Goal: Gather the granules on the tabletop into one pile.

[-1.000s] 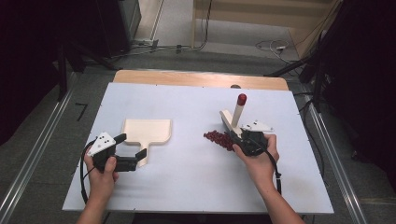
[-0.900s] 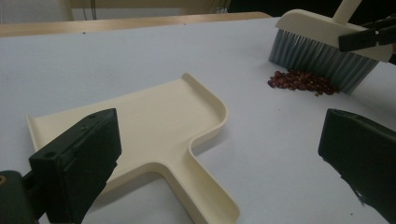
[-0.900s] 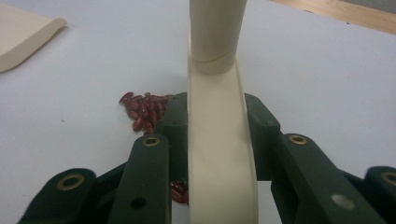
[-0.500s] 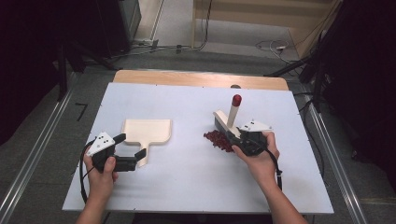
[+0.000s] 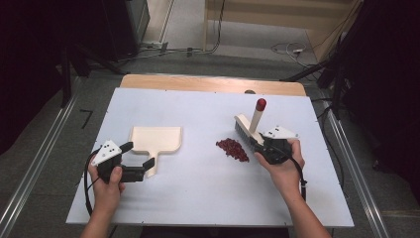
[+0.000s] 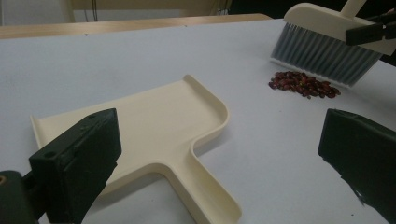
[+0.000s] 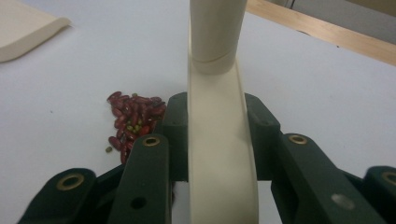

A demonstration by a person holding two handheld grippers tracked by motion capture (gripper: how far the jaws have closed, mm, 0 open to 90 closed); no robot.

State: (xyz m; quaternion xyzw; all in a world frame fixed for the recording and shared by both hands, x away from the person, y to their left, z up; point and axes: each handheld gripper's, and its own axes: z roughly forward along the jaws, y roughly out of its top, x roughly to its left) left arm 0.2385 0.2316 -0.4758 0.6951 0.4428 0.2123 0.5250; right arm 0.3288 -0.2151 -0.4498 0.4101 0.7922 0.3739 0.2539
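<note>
Dark red beans (image 5: 233, 149) lie heaped mid-table, just beside the cream brush (image 5: 246, 128) clenched in the right gripper (image 5: 261, 144). Left gripper (image 5: 140, 159) gapes around the cream plastic dustpan's (image 5: 156, 139) handle.

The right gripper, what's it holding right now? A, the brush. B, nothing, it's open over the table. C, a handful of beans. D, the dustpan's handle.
A: in the right gripper view the right gripper has its jaws closed on both sides of the cream brush, and the high view shows the brush standing up from that hand beside the red beans, while the dustpan lies by the left gripper.
</note>
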